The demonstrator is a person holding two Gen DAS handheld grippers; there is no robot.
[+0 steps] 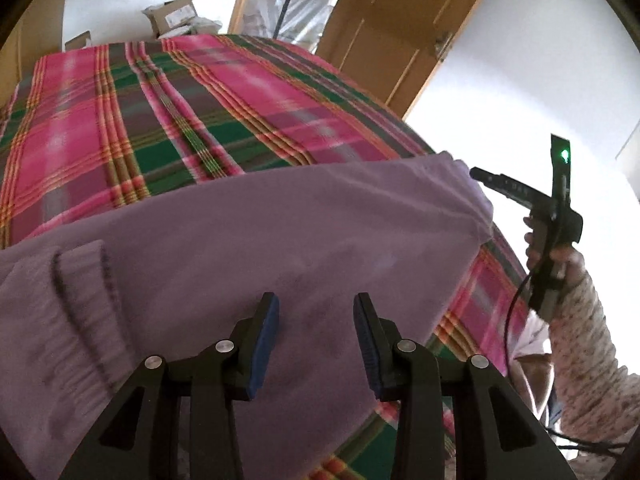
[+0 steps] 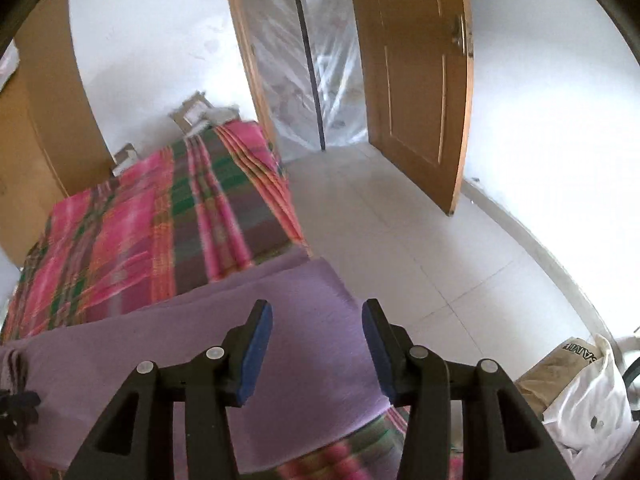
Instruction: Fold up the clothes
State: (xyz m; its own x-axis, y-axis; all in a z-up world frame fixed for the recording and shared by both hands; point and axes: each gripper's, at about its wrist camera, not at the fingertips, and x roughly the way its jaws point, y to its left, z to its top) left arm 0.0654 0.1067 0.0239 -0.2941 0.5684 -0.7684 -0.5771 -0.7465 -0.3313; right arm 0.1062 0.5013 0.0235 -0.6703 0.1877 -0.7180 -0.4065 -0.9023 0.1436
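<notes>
A lilac knitted garment [image 1: 248,248] lies spread across the near end of a bed covered in a pink and green plaid blanket [image 1: 168,112]. A ribbed cuff or hem [image 1: 68,312] shows at its left. My left gripper [image 1: 316,312] hovers open over the garment's middle, nothing between its blue pads. In the right wrist view the same garment [image 2: 168,344] fills the lower left, and my right gripper [image 2: 317,322] stands open above its right edge, holding nothing. The right gripper's body [image 1: 552,208] also appears at the right of the left wrist view, held by a hand in a speckled sleeve [image 1: 588,340].
The plaid blanket [image 2: 132,240] runs back to cardboard boxes [image 1: 176,16] by the white wall. An open wooden door [image 2: 420,92] and a plastic-sheeted doorway [image 2: 308,68] lie beyond. Pale tiled floor [image 2: 432,264] is right of the bed. A white bag [image 2: 580,404] sits at lower right; a wooden wardrobe [image 2: 44,128] stands left.
</notes>
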